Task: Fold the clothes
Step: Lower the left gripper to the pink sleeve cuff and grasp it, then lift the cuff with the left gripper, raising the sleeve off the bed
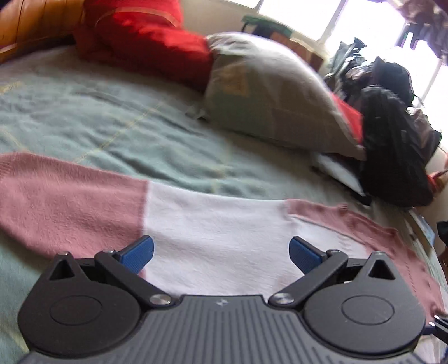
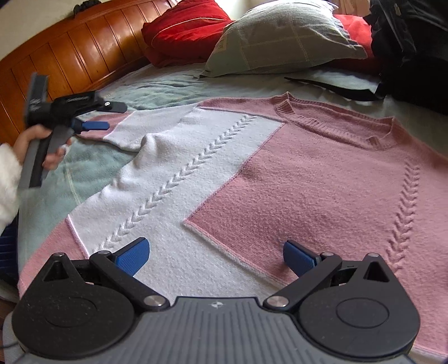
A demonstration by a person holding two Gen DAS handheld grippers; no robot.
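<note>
A pink and white knitted sweater (image 2: 308,179) lies spread flat on the bed, collar toward the pillows. My right gripper (image 2: 215,256) is open just above the sweater's lower body, holding nothing. In the right wrist view a hand holds my left gripper (image 2: 107,116) over the end of the sweater's outstretched sleeve (image 2: 126,128). The left wrist view, which is blurred, shows that pink and white sleeve (image 1: 196,224) lying under my open left gripper (image 1: 221,253), with nothing between the blue pads (image 1: 138,253).
A red pillow (image 2: 184,30) and a grey-green pillow (image 2: 282,39) rest by the wooden headboard (image 2: 70,58). A black backpack (image 2: 411,50) sits at the right with its strap (image 2: 330,86) across the green bedsheet (image 1: 112,117). A bright window (image 1: 364,22) is behind.
</note>
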